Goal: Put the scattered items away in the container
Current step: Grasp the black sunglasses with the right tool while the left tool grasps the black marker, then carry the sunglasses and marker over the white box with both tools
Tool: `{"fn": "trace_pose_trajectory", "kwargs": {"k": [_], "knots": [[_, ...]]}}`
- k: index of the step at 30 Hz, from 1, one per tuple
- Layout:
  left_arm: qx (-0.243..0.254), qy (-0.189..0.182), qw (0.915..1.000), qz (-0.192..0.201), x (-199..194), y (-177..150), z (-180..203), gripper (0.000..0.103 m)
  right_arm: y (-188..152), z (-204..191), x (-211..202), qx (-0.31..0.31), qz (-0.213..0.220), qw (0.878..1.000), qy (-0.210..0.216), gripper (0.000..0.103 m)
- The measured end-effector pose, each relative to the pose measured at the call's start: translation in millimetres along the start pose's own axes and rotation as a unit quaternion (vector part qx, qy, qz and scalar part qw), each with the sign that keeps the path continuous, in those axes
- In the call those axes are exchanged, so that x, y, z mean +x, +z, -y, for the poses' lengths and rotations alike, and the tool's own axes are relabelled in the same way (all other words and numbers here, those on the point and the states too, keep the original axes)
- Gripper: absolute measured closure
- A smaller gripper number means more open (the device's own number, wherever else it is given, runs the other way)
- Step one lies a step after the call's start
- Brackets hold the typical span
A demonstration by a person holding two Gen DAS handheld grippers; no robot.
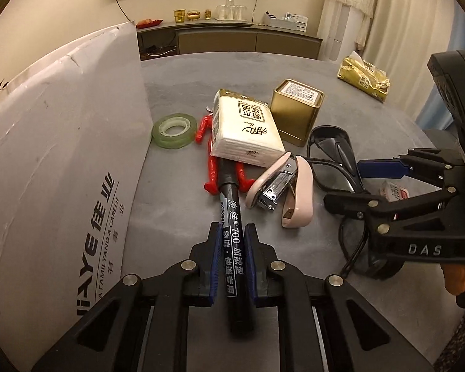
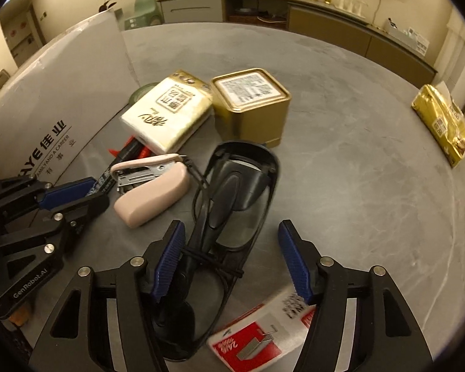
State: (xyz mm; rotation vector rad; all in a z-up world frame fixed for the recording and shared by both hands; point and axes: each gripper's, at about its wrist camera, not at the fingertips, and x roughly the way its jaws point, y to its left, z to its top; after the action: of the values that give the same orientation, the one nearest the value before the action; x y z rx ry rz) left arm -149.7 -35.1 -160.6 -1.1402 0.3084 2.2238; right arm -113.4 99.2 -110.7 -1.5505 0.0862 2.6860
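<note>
Because the black marker (image 1: 232,217) lay lengthwise along my left gripper (image 1: 232,235), I had the blue pads closed on its barrel, its far end tucked under the tissue pack (image 1: 248,127) and across the red toy figure (image 1: 212,161). The cardboard box (image 1: 62,155), my container, stood just to the left. My right gripper (image 2: 229,257) hung open astride the barcode scanner (image 2: 229,192), which lay flat beside the pink stapler (image 2: 152,192), with the gold tin (image 2: 251,105) beyond.
</note>
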Motion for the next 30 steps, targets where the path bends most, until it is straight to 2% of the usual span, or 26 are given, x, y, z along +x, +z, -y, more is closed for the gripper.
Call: {"fn": "trace_pose_trajectory", "kwargs": {"k": [4, 6, 7, 8, 11, 18, 30], "knots": [[-0.004, 0.003, 1.0000, 0.008, 0, -2, 0, 0.086, -3, 2, 1, -0.007, 0.013, 1.000, -0.018, 0.037], [0.004, 0.000, 0.9999, 0.013, 0, -3, 2, 0.080, -1, 4, 2, -0.004, 0.013, 1.000, -0.012, 0.039], [0.013, 0.002, 0.9998, 0.012, 0, -3, 5, 0.080, 2, 6, 1, -0.004, 0.014, 1.000, -0.009, 0.058], [0.021, 0.000, 0.9997, 0.011, 0, -4, 7, 0.084, 3, 7, 0, -0.001, 0.014, 1.000, -0.005, 0.060], [0.025, -0.003, 0.9996, 0.011, -4, -5, 8, 0.089, 4, 13, -5, 0.022, 0.016, 0.999, 0.024, 0.061], [0.010, -0.027, 0.9983, 0.051, -37, -4, 0, 0.089, 2, 17, -30, 0.058, 0.036, 0.995, 0.067, 0.061], [0.012, -0.048, 0.9956, 0.080, -60, 1, 1, 0.089, 3, 2, -53, 0.053, 0.050, 0.994, 0.078, 0.061]]}}
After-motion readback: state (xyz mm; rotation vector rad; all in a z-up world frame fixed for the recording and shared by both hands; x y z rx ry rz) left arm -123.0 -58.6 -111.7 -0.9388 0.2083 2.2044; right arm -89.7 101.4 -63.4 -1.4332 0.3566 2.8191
